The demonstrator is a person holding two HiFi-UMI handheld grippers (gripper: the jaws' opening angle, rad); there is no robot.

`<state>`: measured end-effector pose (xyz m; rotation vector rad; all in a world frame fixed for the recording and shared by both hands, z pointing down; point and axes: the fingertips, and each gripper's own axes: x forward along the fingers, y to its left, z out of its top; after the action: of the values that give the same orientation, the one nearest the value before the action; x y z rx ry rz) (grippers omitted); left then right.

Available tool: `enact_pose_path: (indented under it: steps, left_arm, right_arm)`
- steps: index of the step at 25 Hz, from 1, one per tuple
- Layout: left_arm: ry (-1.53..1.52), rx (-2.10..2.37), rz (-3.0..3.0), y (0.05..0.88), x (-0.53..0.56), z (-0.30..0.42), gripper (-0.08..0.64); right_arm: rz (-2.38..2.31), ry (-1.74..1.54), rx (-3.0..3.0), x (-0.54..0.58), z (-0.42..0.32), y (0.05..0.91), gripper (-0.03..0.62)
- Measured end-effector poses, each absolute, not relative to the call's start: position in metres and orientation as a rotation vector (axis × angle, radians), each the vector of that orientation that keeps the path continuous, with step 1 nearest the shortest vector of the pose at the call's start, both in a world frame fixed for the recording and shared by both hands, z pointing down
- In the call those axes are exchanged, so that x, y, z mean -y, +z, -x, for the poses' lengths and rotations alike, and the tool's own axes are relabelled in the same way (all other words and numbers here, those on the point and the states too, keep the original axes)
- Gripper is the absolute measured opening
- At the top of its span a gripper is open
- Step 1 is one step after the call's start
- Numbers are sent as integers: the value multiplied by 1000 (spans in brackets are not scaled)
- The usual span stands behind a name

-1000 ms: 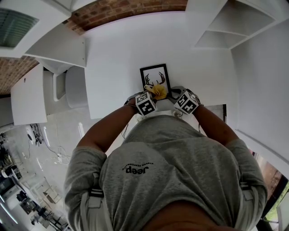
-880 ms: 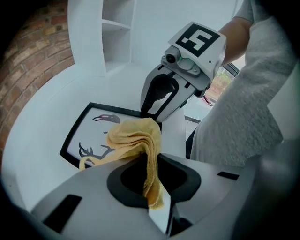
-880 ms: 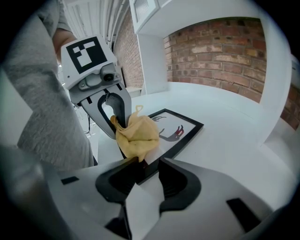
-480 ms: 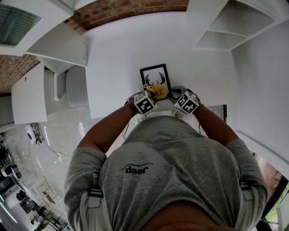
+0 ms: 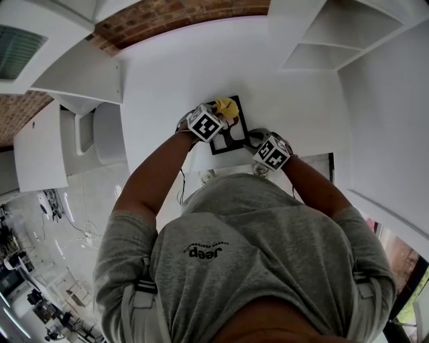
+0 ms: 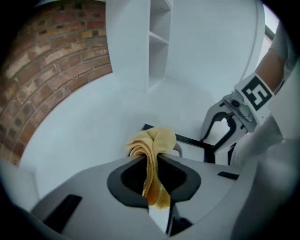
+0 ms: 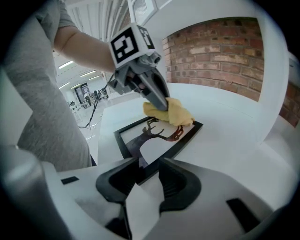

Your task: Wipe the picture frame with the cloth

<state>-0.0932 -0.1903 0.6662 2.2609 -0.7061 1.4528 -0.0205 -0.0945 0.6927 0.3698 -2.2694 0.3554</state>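
A black picture frame (image 5: 234, 139) with a stag print lies flat on the white table (image 5: 301, 100). My left gripper (image 5: 223, 114) is shut on a bunched yellow cloth (image 5: 227, 106), which presses on the frame's far corner. In the left gripper view the cloth (image 6: 153, 143) bulges out between the jaws over the frame edge (image 6: 193, 140). My right gripper (image 5: 257, 141) is shut on the frame's near edge. In the right gripper view the frame (image 7: 154, 143) runs in between the jaws, with the cloth (image 7: 172, 114) and the left gripper (image 7: 161, 104) at its far end.
A white open shelf unit (image 5: 335, 40) stands at the table's back right, against a brick wall (image 5: 174, 17). A white rounded seat (image 5: 107, 130) sits off the table's left edge. The person's body hides the table's near edge.
My left gripper has carried the cloth from the frame's near part up to its far corner. The right gripper has stayed at the near edge.
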Motion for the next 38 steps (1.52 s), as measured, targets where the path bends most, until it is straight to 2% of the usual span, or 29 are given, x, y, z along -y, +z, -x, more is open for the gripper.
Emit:
enact_pose_path:
  steps: [6, 13, 38]
  left_arm:
    - [1619, 832, -2261, 675, 242, 101, 66]
    - [1603, 872, -2248, 683, 249, 94, 66]
    - [1608, 363, -2258, 691, 105, 49, 66]
  right_arm:
    - [-368, 363, 2271, 93, 21, 691, 144]
    - [-363, 367, 2283, 94, 20, 692, 143]
    - [-359, 373, 2291, 96, 17, 693, 130]
